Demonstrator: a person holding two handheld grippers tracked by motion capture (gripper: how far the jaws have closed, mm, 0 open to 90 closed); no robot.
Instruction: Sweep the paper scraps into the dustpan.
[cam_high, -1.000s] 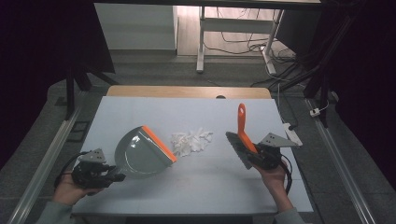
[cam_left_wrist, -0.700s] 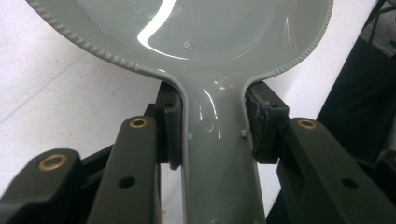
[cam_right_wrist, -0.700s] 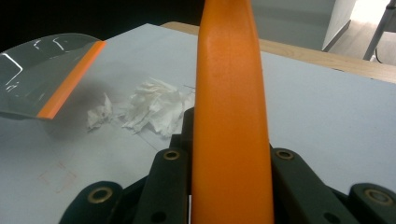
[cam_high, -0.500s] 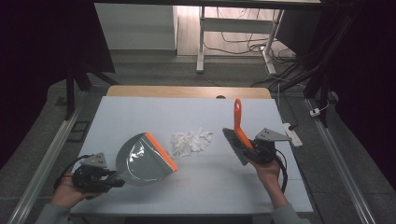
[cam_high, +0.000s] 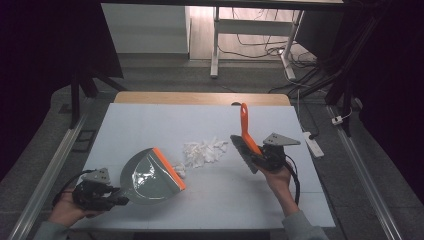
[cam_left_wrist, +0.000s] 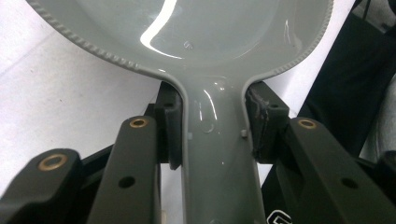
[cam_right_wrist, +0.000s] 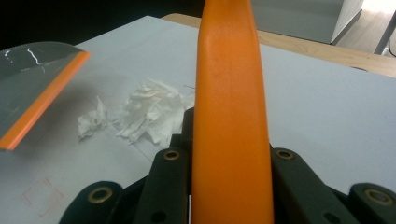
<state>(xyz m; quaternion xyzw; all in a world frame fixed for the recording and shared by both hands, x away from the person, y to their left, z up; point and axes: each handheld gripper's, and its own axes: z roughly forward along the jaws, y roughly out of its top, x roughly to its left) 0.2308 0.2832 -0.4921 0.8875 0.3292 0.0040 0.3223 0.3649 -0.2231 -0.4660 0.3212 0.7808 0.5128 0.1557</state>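
Observation:
A grey dustpan (cam_high: 146, 176) with an orange front lip rests on the pale table (cam_high: 150, 120) at the lower left. My left gripper (cam_high: 111, 192) is shut on its handle (cam_left_wrist: 219, 154), with both pads pressed against the handle's sides. A pile of crumpled white paper scraps (cam_high: 202, 151) lies in the middle of the table, just beyond the dustpan's lip (cam_right_wrist: 44, 105). My right gripper (cam_high: 261, 156) is shut on the orange handle (cam_right_wrist: 231, 116) of a hand brush (cam_high: 246, 137), which stands just right of the scraps (cam_right_wrist: 149, 112). The brush's dark head points down and left.
The table's far edge is a wooden strip (cam_high: 200, 98). Metal rails run along both sides of the table. A white power strip (cam_high: 310, 142) lies on the floor at the right. Desk legs and cables stand behind the table.
My right gripper has carried the brush leftward, closer to the paper scraps. The dustpan has shifted slightly toward the near edge with my left hand.

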